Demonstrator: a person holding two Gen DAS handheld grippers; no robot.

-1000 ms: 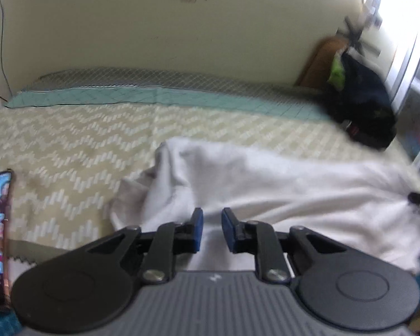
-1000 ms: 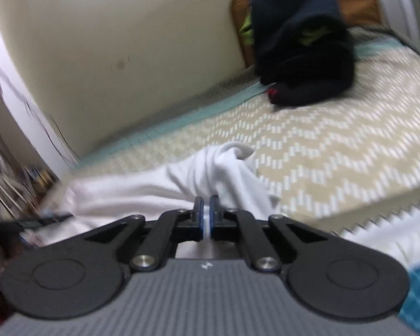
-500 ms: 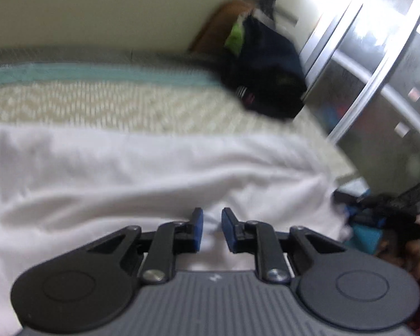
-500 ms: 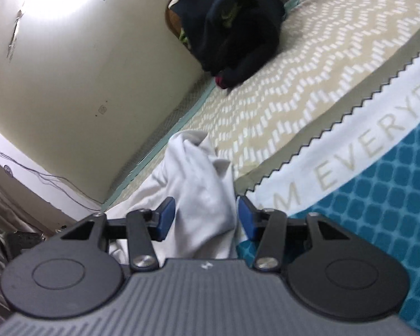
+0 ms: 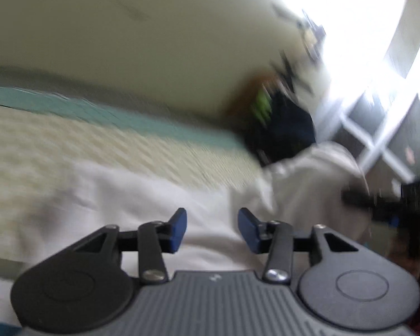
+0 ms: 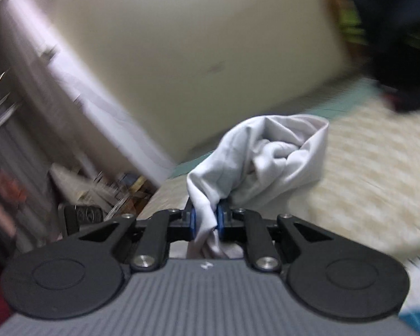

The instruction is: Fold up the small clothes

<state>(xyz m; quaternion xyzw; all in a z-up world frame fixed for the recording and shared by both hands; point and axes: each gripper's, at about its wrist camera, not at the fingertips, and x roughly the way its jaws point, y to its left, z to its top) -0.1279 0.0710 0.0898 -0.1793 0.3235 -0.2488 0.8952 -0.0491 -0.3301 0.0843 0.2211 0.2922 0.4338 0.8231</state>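
A white garment (image 5: 154, 196) lies spread on the bed in the blurred left wrist view. My left gripper (image 5: 212, 219) hovers over its near edge, jaws opening, the blue pads (image 5: 179, 229) well apart and pressing on nothing. The cloth's right end (image 5: 316, 168) rises toward a dark blurred shape at the right edge. In the right wrist view my right gripper (image 6: 205, 221) is closing, and its pads pinch a fold of the white garment (image 6: 266, 154). The cloth bunches up in front of the fingers, lifted off the bed.
The bed has a beige zigzag cover (image 6: 364, 184) with a teal strip (image 5: 103, 109) along the cream wall. A black pile of clothes or a bag (image 5: 282, 131) sits at the far corner. A bright window and white shelving (image 5: 378, 145) stand on the right. Clutter (image 6: 103, 187) lies beyond the bed.
The left jaws have spread apart from a narrow gap and the view swung back left. The right jaws went wide around the white cloth, then closed on it and lifted it.
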